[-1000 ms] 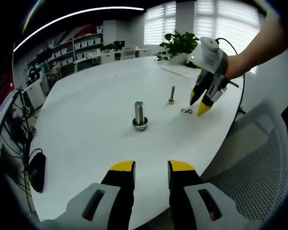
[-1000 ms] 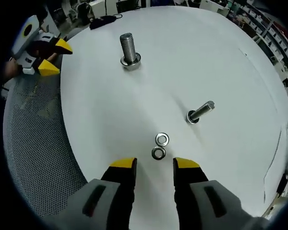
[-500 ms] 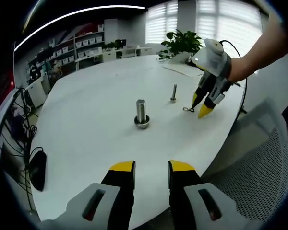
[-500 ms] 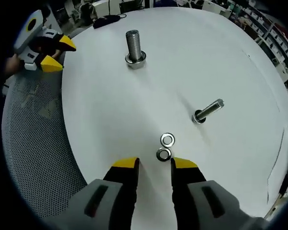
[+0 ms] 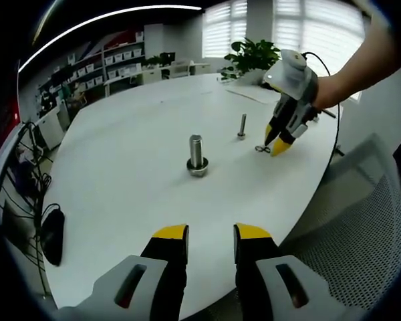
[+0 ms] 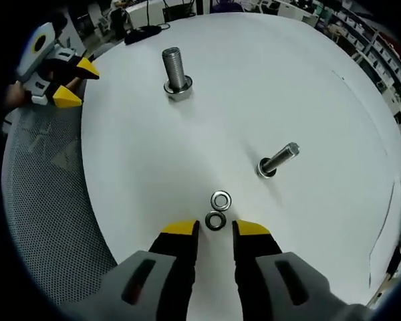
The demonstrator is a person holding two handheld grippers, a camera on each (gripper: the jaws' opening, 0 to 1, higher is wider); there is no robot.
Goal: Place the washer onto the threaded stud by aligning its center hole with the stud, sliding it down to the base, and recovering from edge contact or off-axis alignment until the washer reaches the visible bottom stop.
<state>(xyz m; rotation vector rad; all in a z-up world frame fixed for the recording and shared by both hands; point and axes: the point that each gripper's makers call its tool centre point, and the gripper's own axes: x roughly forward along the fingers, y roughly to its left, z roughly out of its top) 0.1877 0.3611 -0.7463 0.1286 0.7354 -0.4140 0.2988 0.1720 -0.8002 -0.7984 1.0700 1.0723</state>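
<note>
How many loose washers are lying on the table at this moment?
2. The nearer washer lies just ahead of the right claw, between its tips; the farther washer lies just beyond, beside it. Any washer already on a stud cannot be made out.

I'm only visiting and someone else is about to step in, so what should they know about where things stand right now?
Right gripper: open, tips either side of the nearer washer on the white table; not gripped yet.
Left gripper: open, empty, held off the table's edge.
A second washer lies just beyond. The thin stud and the thick stud both stand upright.
Done: approach only. Left: grip, lift, thread onto a stud, seat at base.
</note>
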